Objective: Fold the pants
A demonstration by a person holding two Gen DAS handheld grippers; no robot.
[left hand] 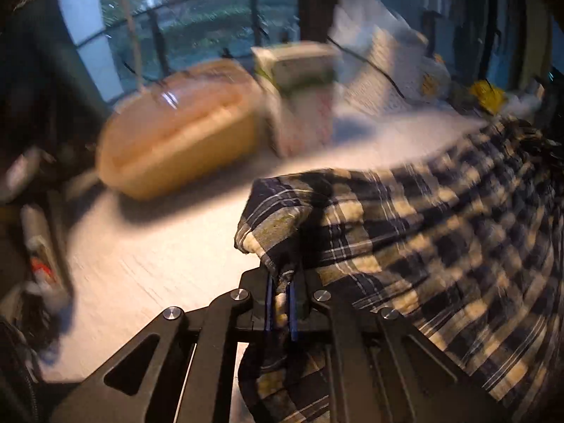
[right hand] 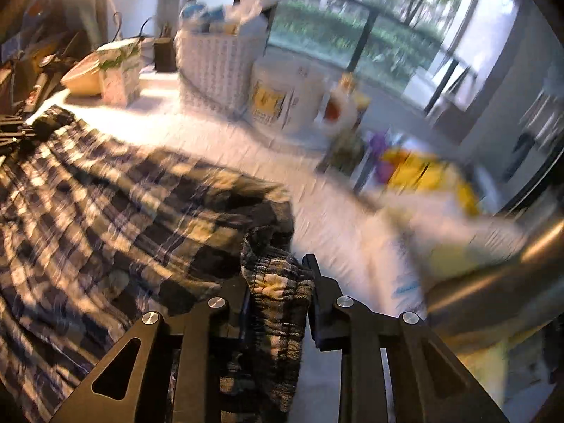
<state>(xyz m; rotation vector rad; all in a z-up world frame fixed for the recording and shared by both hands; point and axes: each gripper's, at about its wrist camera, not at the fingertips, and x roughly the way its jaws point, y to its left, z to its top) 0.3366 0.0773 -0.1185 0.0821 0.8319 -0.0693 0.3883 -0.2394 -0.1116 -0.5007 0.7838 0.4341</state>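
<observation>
The pants (left hand: pixel 440 218) are dark blue and cream plaid and hang stretched above a white table (left hand: pixel 158 257). My left gripper (left hand: pixel 280 282) is shut on a bunched corner of the pants. In the right wrist view the pants (right hand: pixel 123 211) spread to the left. My right gripper (right hand: pixel 278 282) is shut on the gathered elastic waistband, which fills the gap between the jaws. The left gripper (right hand: pixel 12 130) shows at the far left edge of the right wrist view. Both views are motion-blurred.
A tan lidded container (left hand: pixel 179 130) and a carton (left hand: pixel 299 95) stand at the back of the table. A white woven basket (right hand: pixel 218 67), a white tub (right hand: pixel 282 95), bottles (right hand: pixel 340 105) and yellow items (right hand: pixel 423 169) stand along the window side.
</observation>
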